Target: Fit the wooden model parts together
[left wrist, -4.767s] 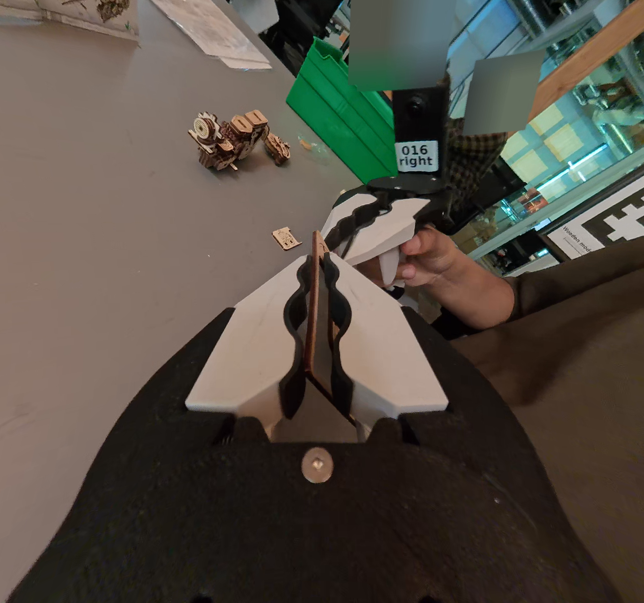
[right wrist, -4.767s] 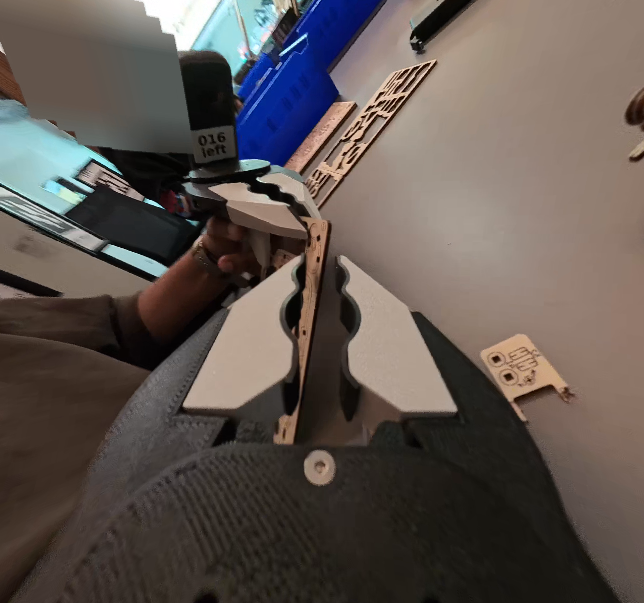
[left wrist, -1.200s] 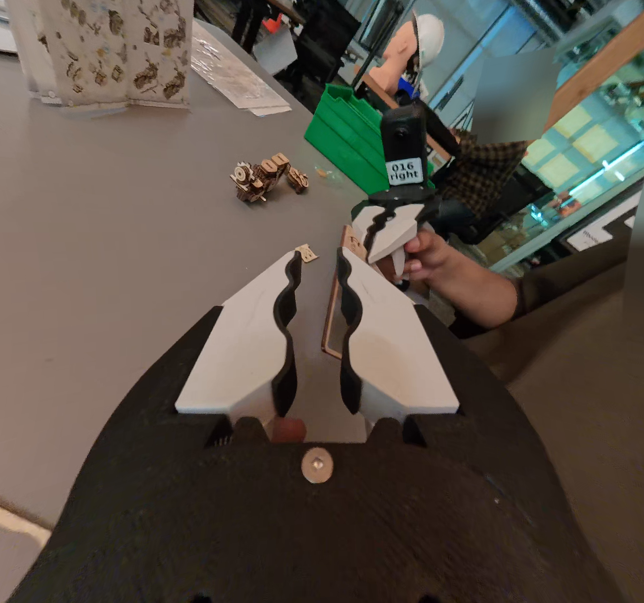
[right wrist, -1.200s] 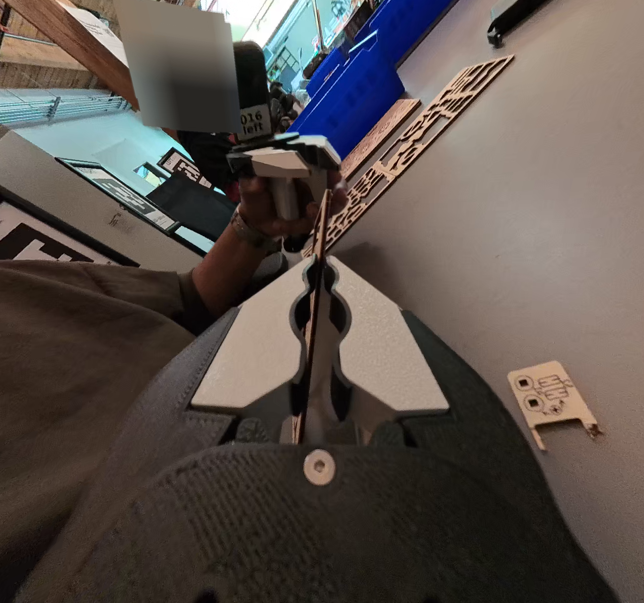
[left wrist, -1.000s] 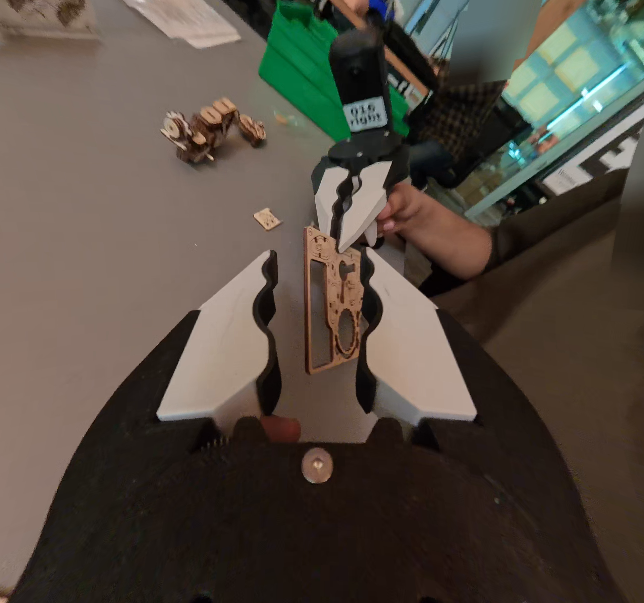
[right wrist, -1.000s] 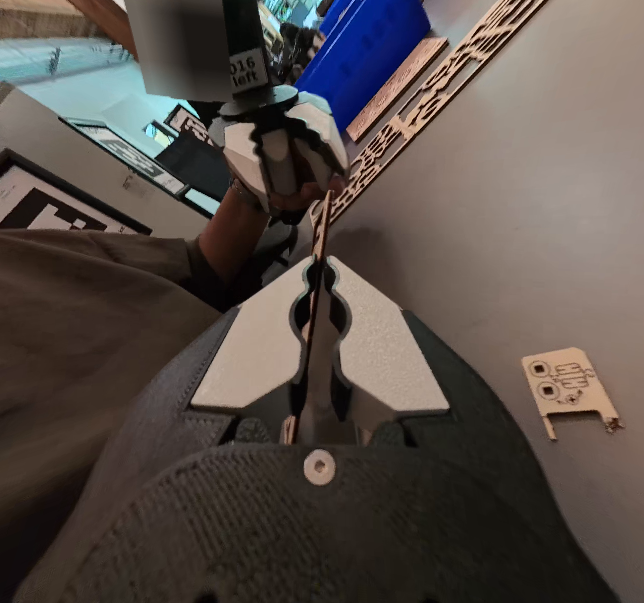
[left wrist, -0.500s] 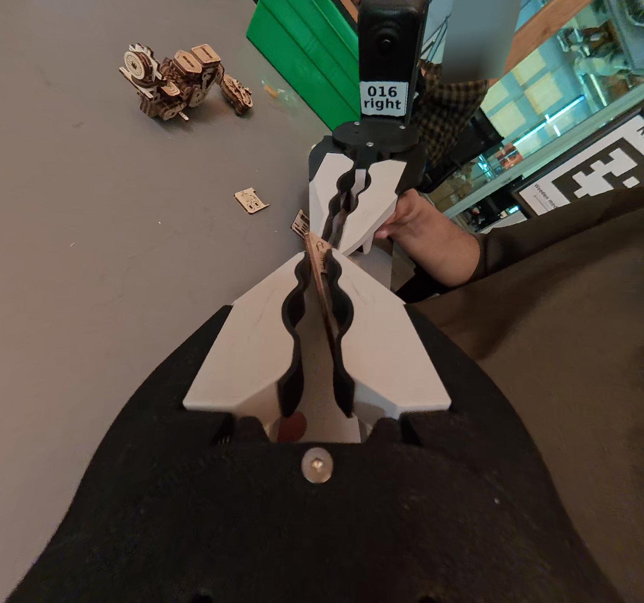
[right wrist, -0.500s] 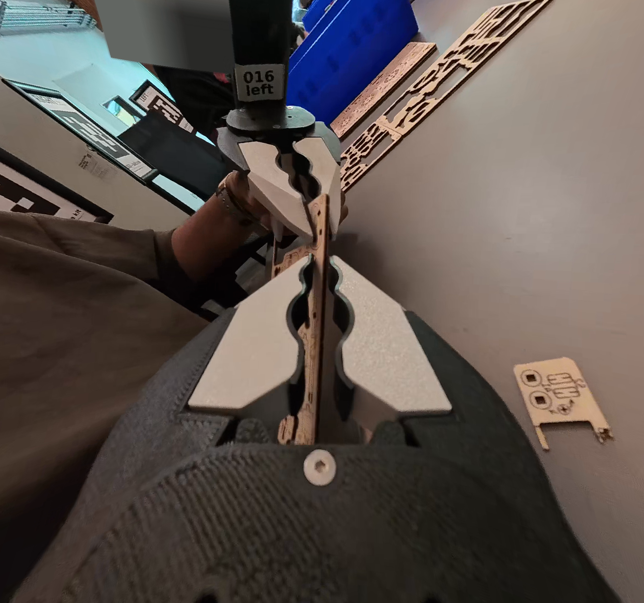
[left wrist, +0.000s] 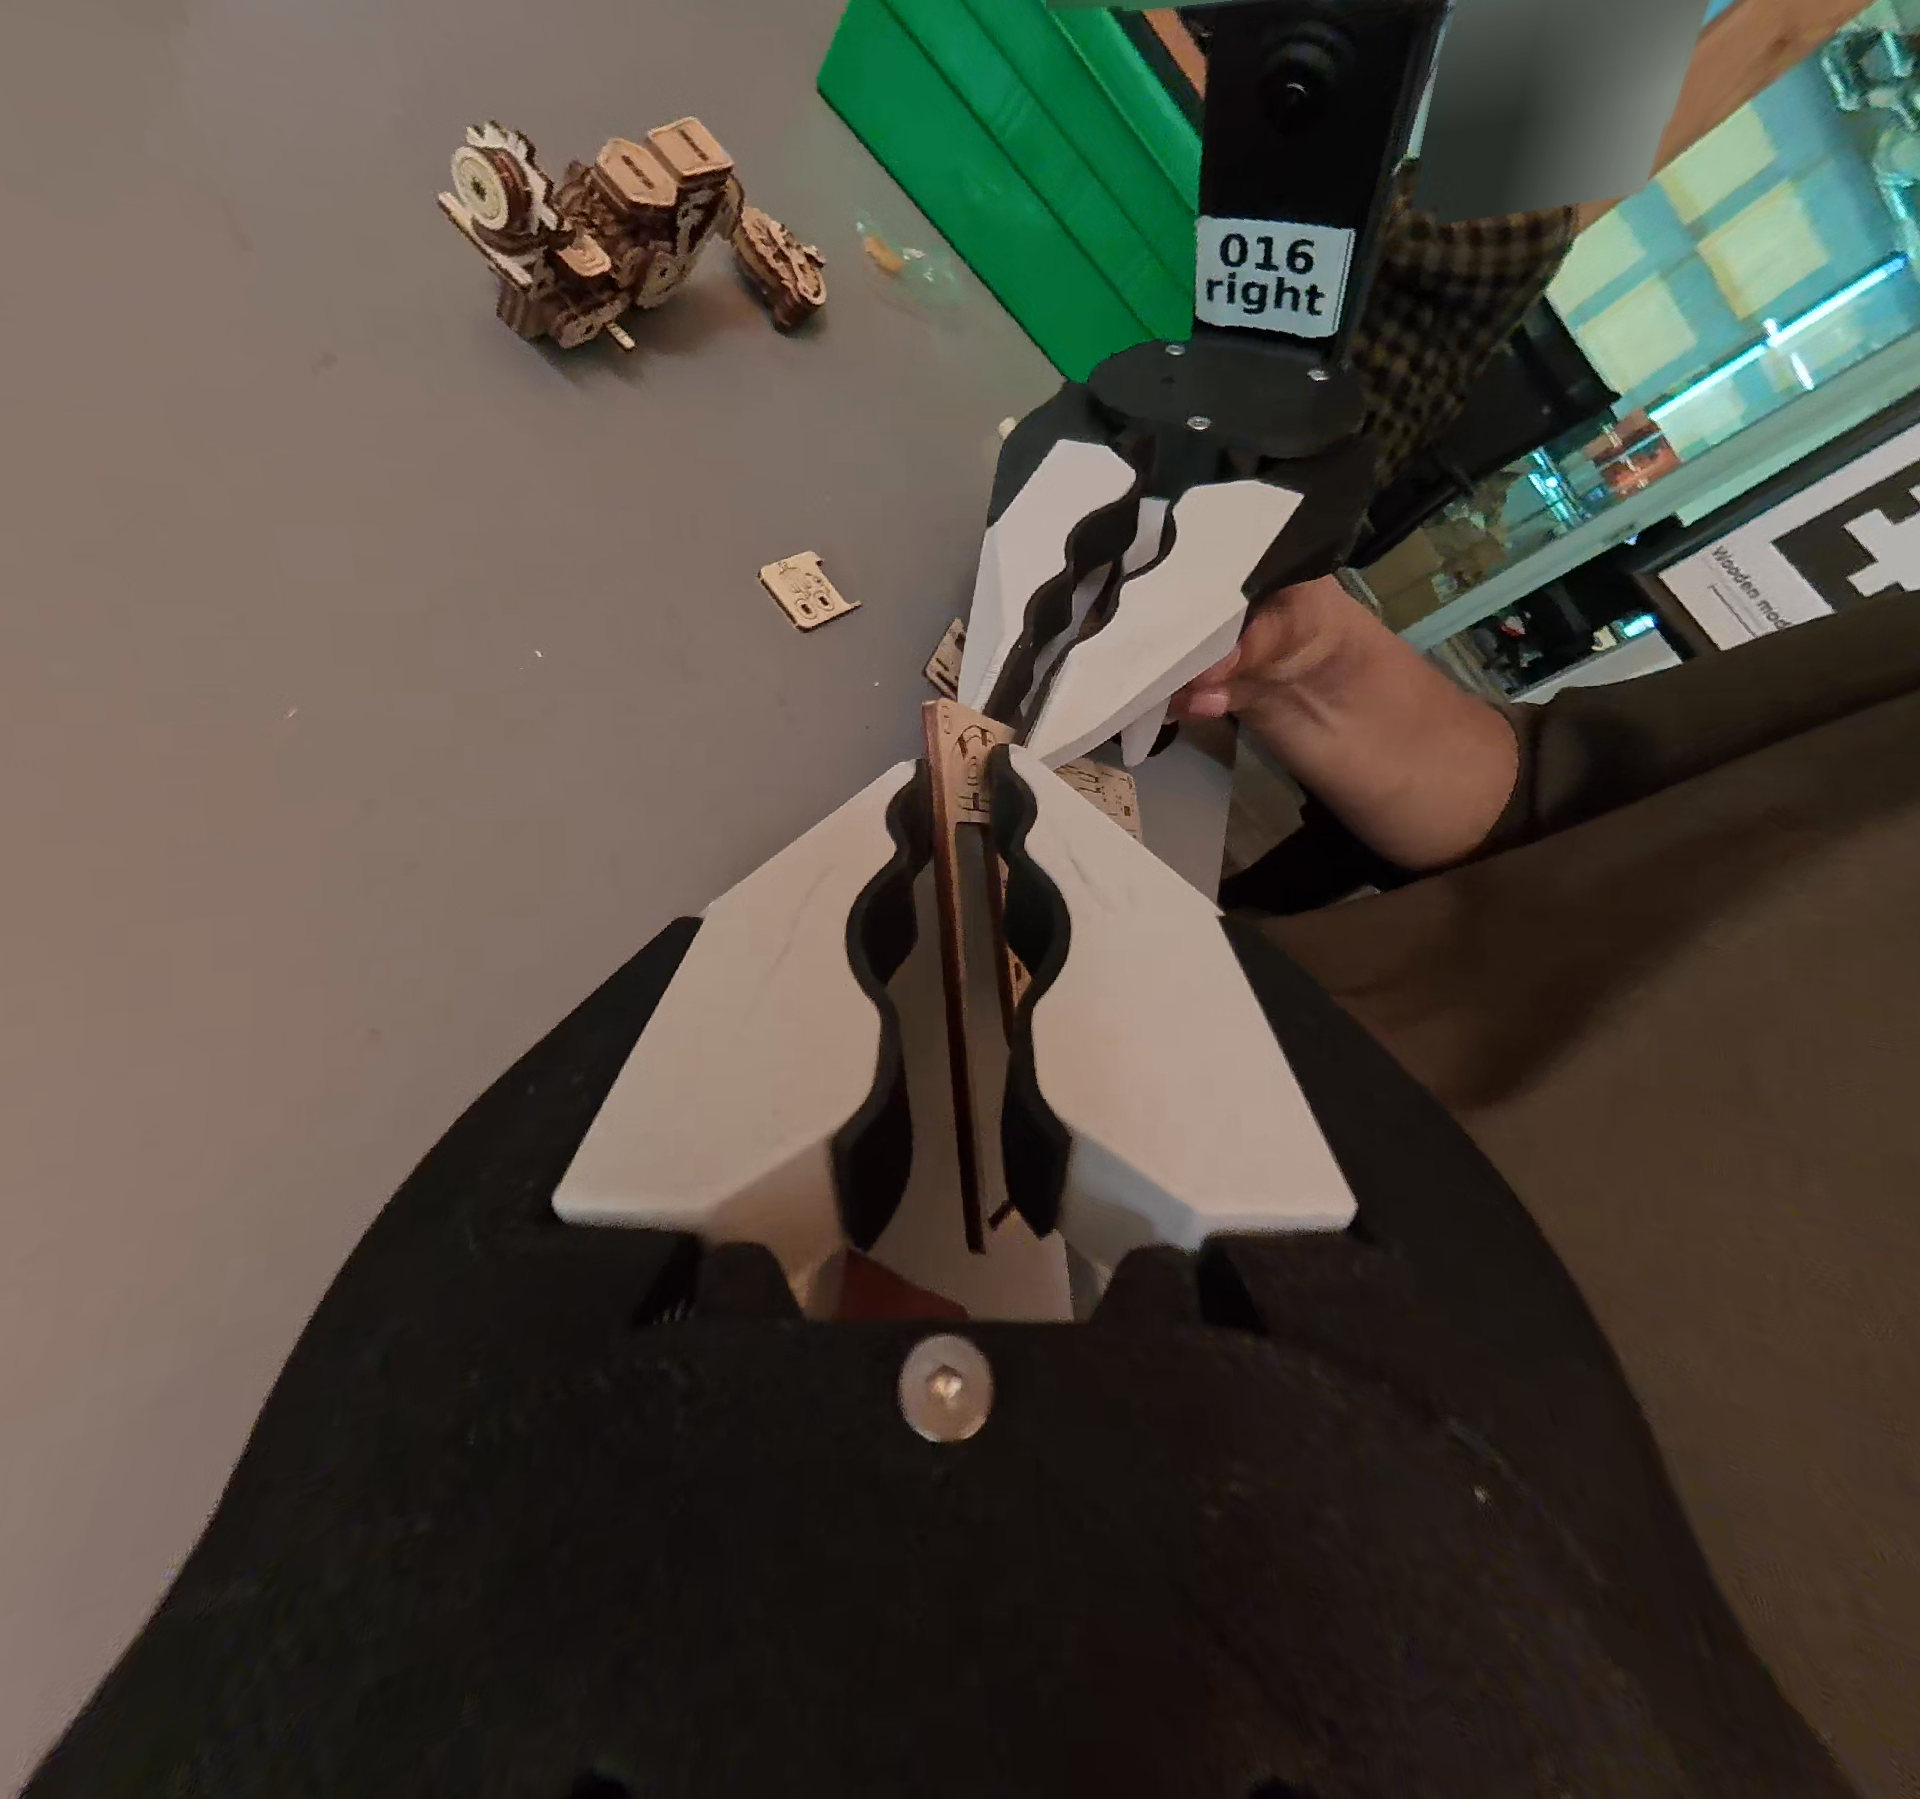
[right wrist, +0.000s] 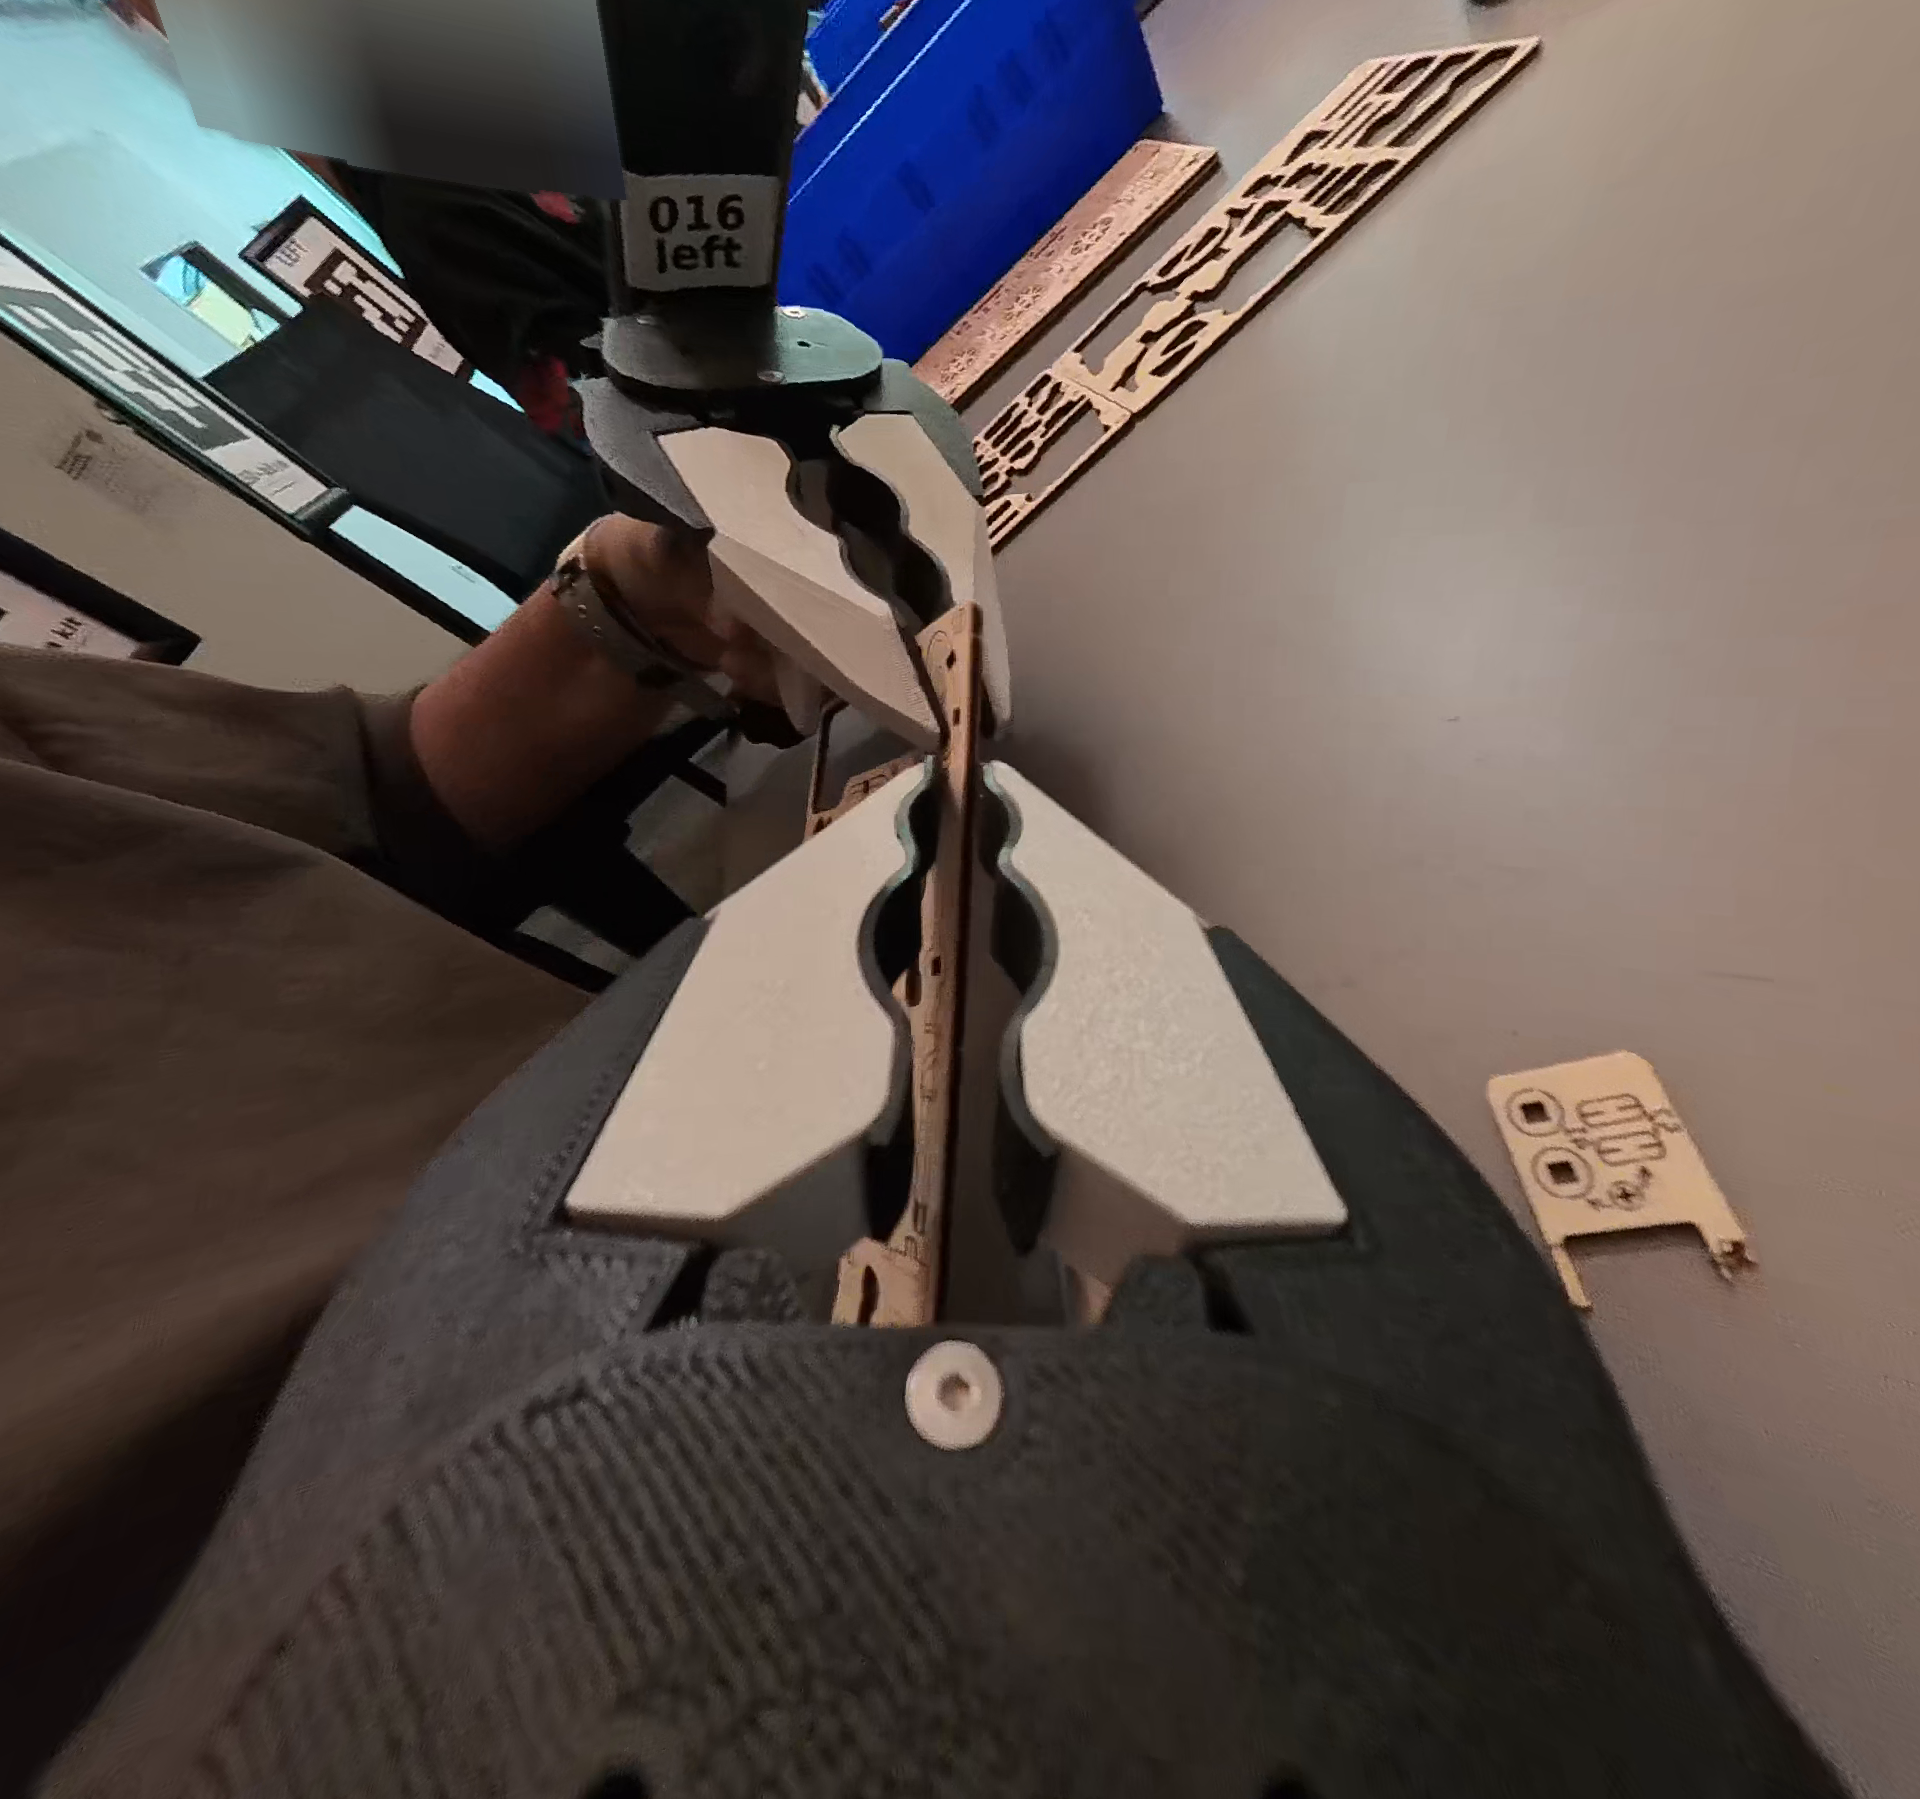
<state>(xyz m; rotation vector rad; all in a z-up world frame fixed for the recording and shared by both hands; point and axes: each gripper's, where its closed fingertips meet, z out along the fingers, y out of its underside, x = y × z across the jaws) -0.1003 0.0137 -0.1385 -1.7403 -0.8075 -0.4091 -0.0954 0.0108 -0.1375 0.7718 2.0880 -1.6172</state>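
Wooden model parts are held edge-on above the grey table (left wrist: 312, 710), one in each claw, with the tips meeting nose to nose near the person's lap. The left gripper (left wrist: 961, 773) is clenched on a thin dark-edged wooden plate (left wrist: 961, 970) that runs the length of its fingers and pokes out just past the tips. The right gripper (right wrist: 961, 783) is likewise clamped on a pale engraved wooden strip (right wrist: 940, 970), whose far end reaches up against the other claw's fingers. Whether the two pieces already touch or interlock cannot be told, as the fingers hide the junction. The likely trouble is misalignment: both parts are slender, so any twist of a wrist could bend or snap a tab rather than seat it. A piece might also slide along the scalloped pads if pushed lengthwise, since only thin faces are gripped. Farther out, a small loose wooden tab (right wrist: 1600, 1157) lies on the table to the right, a cut-out parts sheet (right wrist: 1247, 295) beyond it, and a part-built wooden model (left wrist: 613, 232) stands at the far left beside a green bin (left wrist: 997, 118); a dropped part could land among these.
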